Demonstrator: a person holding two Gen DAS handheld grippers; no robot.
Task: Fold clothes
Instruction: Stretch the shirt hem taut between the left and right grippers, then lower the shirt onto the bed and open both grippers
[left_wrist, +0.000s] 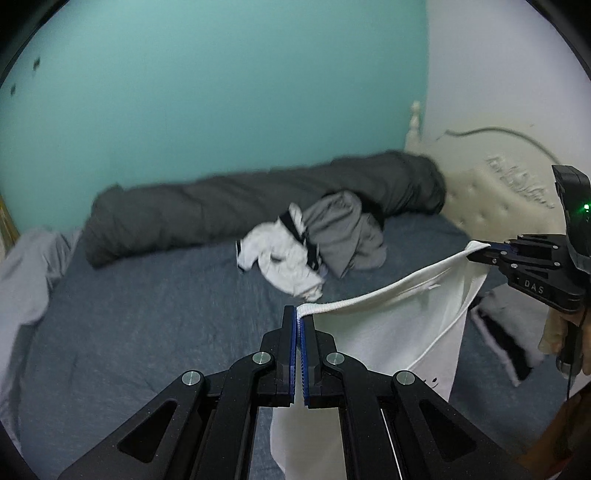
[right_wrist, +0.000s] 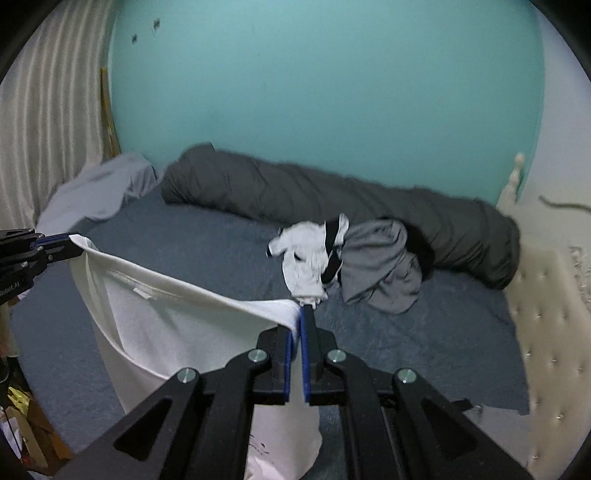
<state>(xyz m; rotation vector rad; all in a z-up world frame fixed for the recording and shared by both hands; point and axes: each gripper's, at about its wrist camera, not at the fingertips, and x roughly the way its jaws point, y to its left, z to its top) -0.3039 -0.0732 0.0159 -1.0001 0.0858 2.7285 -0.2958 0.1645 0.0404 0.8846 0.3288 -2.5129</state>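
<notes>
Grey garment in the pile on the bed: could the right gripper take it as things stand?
Probably not yet. The right gripper is shut on the white shirt, as is the left gripper. The grey garment lies unobstructed beyond.

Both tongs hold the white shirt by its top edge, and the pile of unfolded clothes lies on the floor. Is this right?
Not quite. The pile of clothes lies on the bed, as the left wrist view shows. Both the left tongs and right tongs do hold the white shirt by its top edge.
</notes>
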